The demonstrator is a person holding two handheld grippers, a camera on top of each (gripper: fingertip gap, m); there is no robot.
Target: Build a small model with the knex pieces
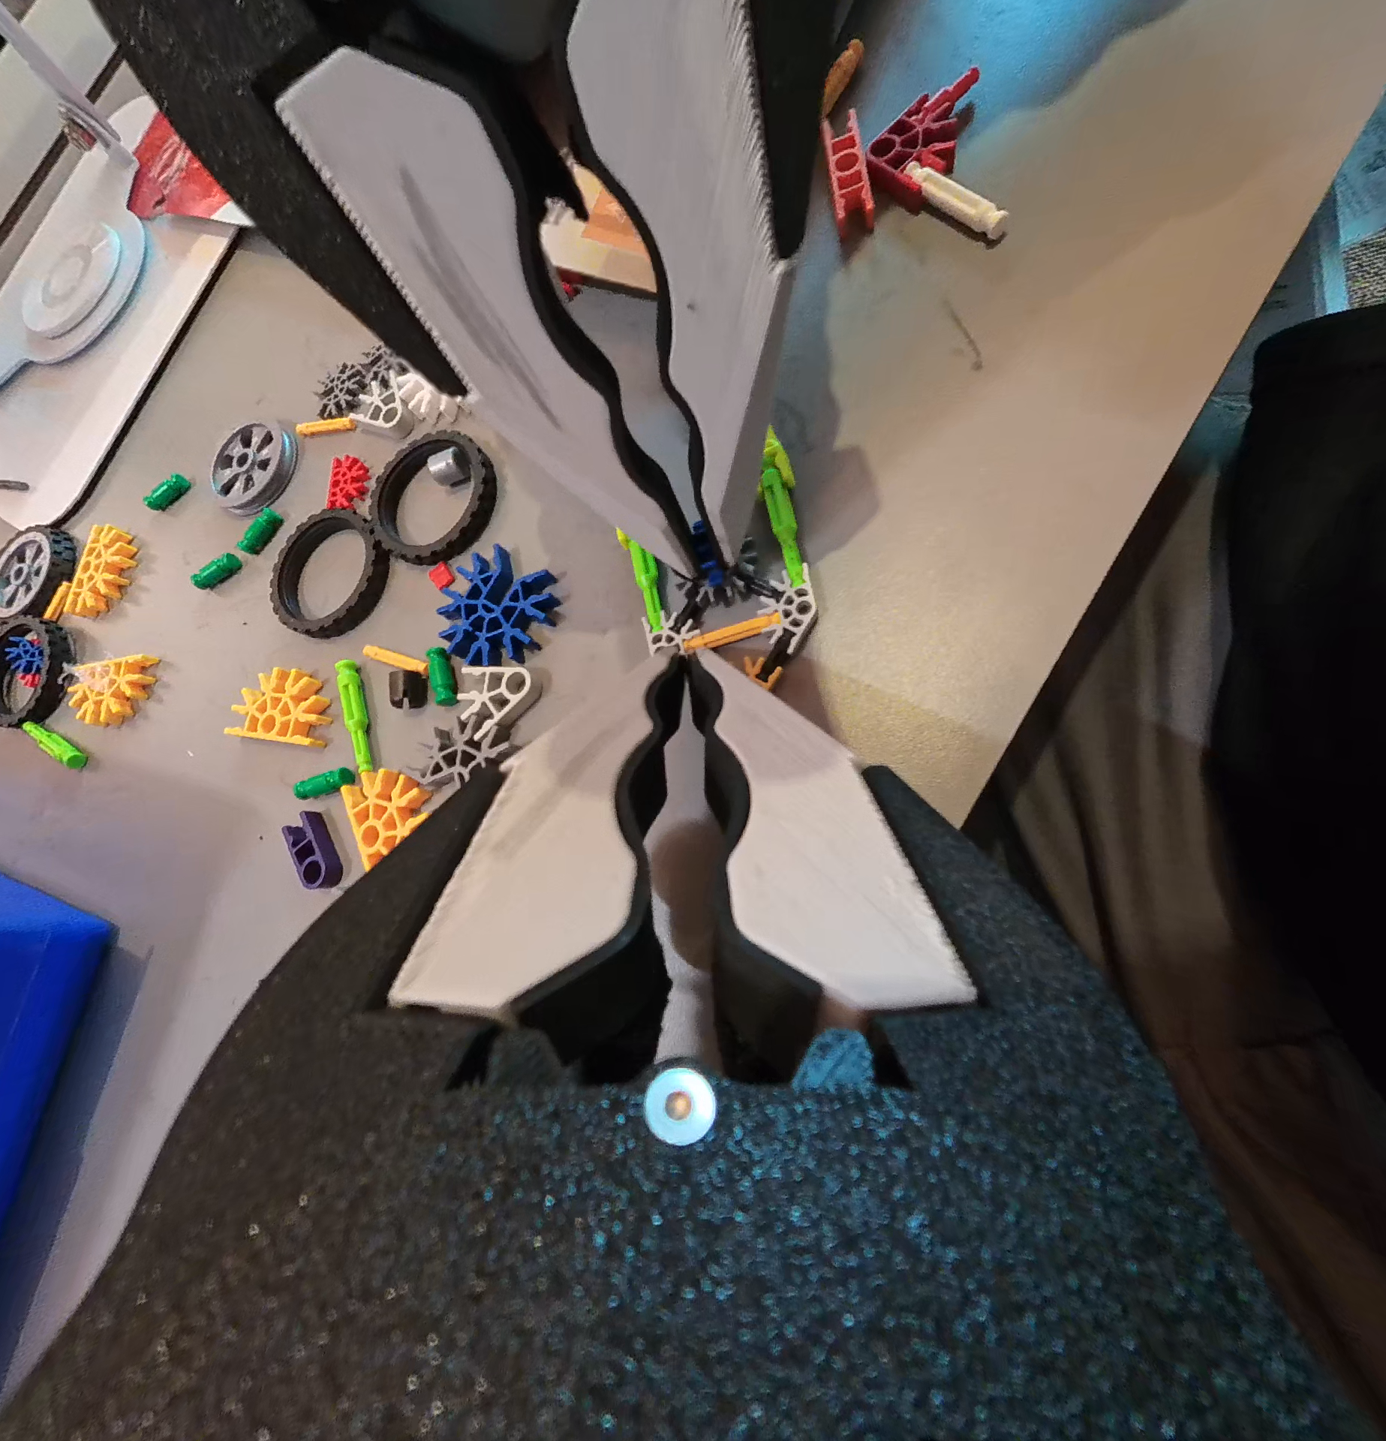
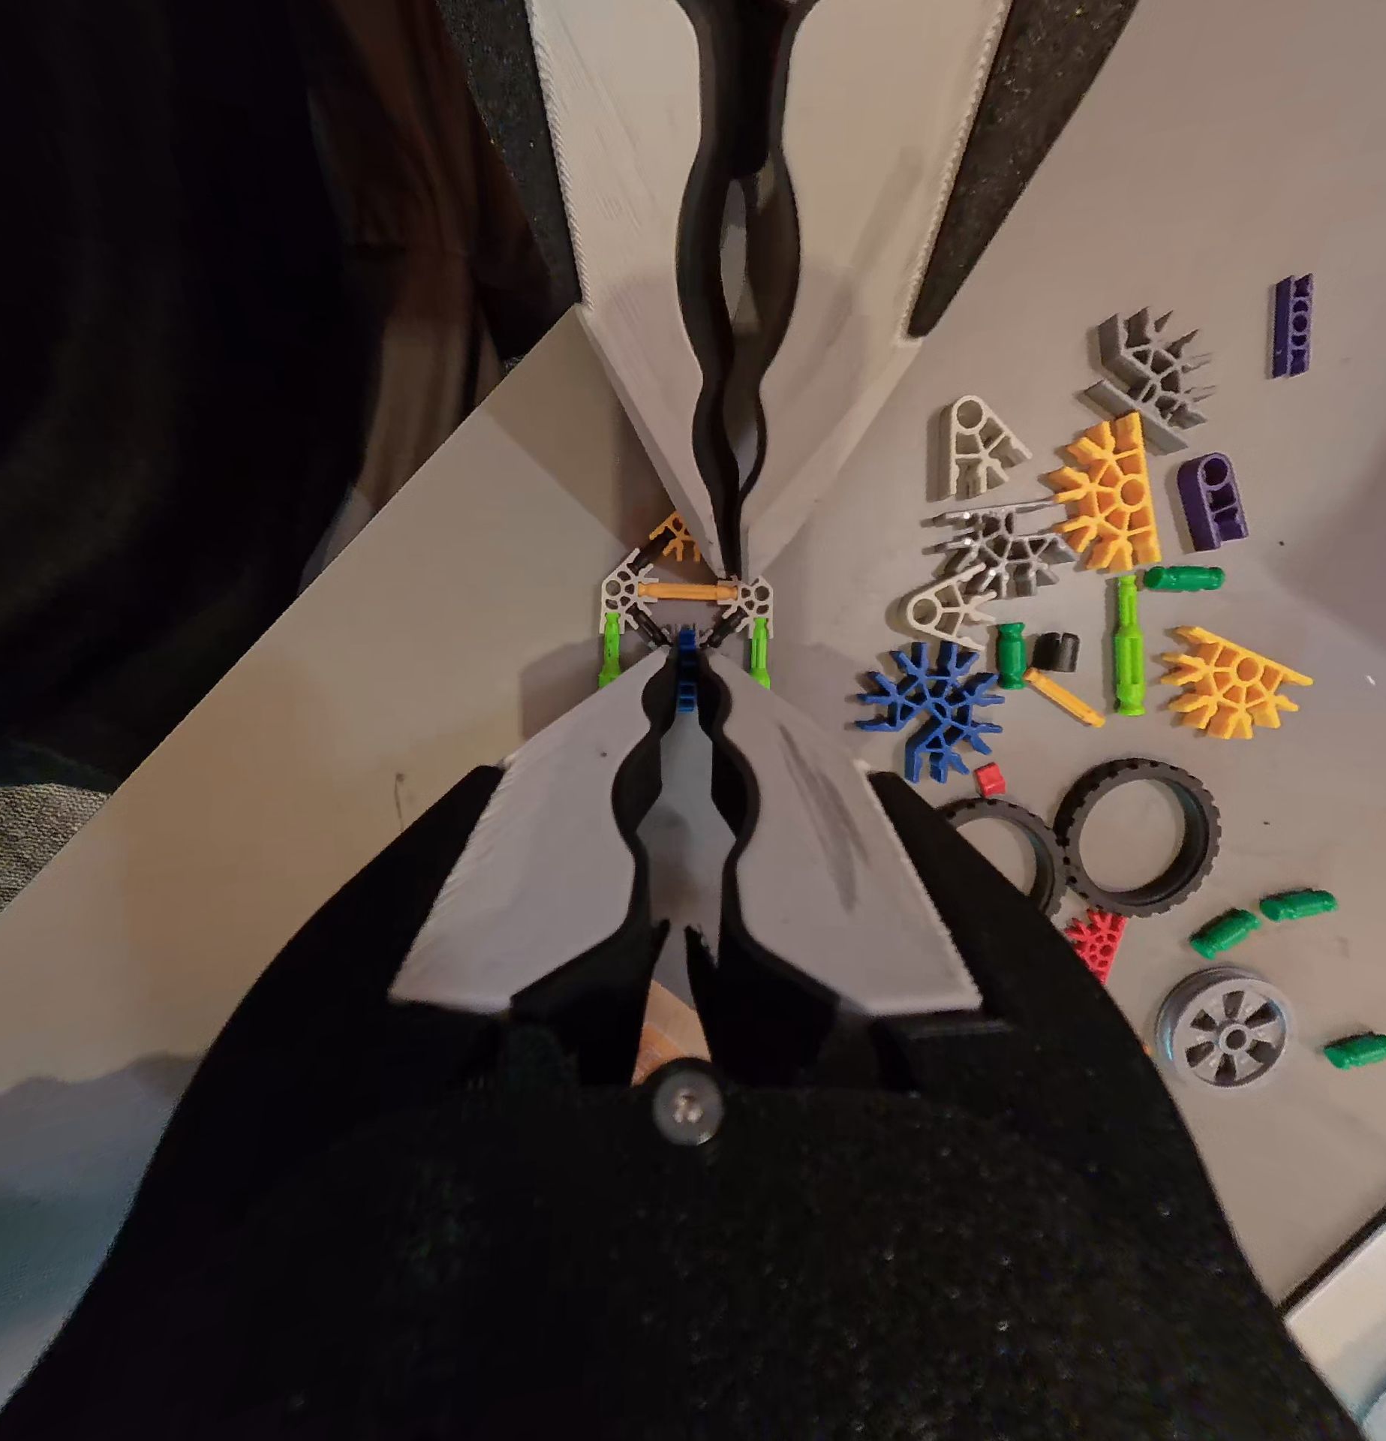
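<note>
Both tools pinch one small frame (image 2: pixel 685 616): right tool (image 2: pixel 687 667) grips its blue piece (image 2: pixel 686 674), left tool (image 1: pixel 683 659) its grey corner (image 1: pixel 668 638).

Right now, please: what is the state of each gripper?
Left gripper: shut on the small toy frame, at its grey connector.
Right gripper: shut on the same frame's blue connector.

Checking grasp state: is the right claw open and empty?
No, the right claw is shut on the blue connector of the small assembly.
</note>
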